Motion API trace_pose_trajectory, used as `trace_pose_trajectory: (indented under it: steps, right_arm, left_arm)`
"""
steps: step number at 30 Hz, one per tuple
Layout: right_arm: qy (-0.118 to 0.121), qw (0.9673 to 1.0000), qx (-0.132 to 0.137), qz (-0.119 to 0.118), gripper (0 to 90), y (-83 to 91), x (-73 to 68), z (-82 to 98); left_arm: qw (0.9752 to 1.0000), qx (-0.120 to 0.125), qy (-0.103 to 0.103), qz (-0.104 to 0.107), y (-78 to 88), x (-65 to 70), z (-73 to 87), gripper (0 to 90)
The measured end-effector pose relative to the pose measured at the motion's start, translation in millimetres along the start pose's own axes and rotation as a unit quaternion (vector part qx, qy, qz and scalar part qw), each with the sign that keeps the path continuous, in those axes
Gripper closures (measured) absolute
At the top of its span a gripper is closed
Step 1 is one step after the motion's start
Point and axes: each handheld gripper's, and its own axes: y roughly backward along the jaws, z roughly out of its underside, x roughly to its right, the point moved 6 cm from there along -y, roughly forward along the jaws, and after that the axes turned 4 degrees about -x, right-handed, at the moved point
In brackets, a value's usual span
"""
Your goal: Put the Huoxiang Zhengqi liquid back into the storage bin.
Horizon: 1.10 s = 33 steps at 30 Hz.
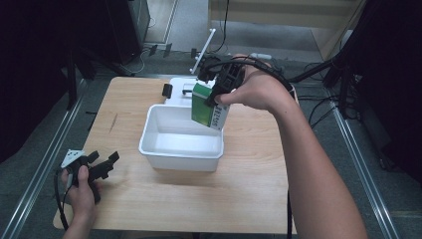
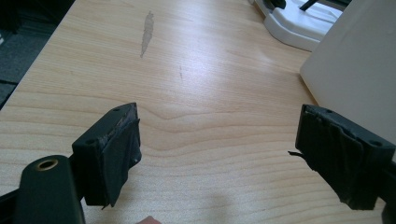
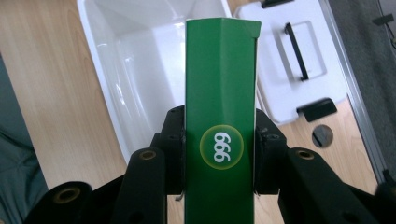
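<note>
From the high view, the right claw (image 1: pixel 217 94) grips a green box (image 1: pixel 209 105) and holds it tilted over the far right corner of a white bin (image 1: pixel 180 149), the box's lower end just above or at the rim; the tilt and height suggest the box is meant to go down into the bin, which looks empty and sits mid-tabletop (image 1: pixel 239 194) where both arms can reach it. Behind the bin lies a white lid (image 1: pixel 180 85) with a black handle, set aside so the opening stays free. The left claw (image 1: pixel 102 167) rests low at the near left edge, well apart from the bin, likely parked out of the way. In the left gripper view, the left claw (image 2: pixel 217 154) stands wide apart with nothing between its jaws, bare wood beneath and the bin wall (image 2: pixel 355 70) at the right. In the right gripper view, the right claw (image 3: pixel 219 149) is clenched on the box (image 3: pixel 221 70) from both narrow sides, near a round "999" mark, with the long end pointing out over the bin (image 3: pixel 135 56) and the lid (image 3: pixel 299 60) beyond to the right.
</note>
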Motion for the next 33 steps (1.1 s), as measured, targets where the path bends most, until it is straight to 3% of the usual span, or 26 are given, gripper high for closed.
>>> trace_pose_trajectory:
  steps: [7,13,33]
  right_arm:
    - [0.033,0.9994,-0.002,-0.012,64.4,-17.7,-9.7,-11.0]
    - [0.076,0.9971,-0.001,-0.001,64.4,-41.5,-9.2,-6.2]
    - [0.092,0.9951,-0.010,-0.033,64.4,-89.9,-5.0,12.7]
  left_arm:
    - [1.0000,0.001,0.002,0.001,-0.1,-0.1,-0.1,15.1]
    - [1.0000,0.000,0.002,0.001,0.1,-0.3,0.0,15.0]
    - [1.0000,0.001,0.004,0.001,-0.1,-0.4,-0.3,15.1]
